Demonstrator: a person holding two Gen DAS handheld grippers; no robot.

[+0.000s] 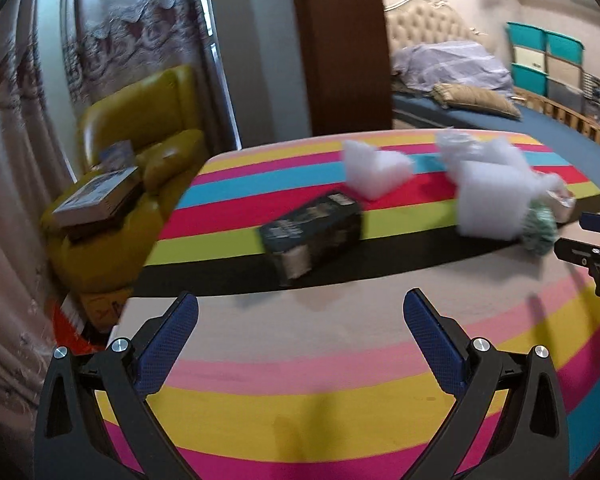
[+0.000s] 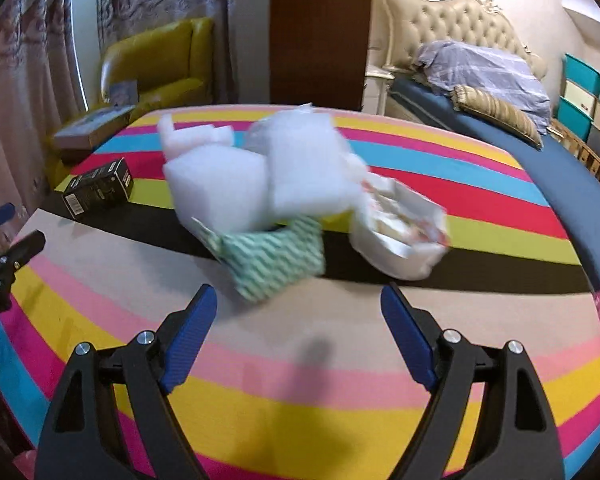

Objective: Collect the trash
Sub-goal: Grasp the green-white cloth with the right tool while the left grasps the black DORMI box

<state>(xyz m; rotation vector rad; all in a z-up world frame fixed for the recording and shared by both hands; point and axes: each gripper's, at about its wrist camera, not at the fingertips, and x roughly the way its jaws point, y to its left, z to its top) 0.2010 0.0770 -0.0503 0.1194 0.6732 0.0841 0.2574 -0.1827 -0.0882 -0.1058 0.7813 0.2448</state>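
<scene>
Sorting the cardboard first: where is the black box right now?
The black box lies on the striped table, ahead of the open left gripper, left of the white foam pieces.

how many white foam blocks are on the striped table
3, maybe more hidden: one white foam block front-left of the pile, one beside it on the right, one behind.

Left hand-held gripper [image 1: 301, 308] jaws spread wide and empty, right hand-held gripper [image 2: 299, 300] likewise, side by side
</scene>
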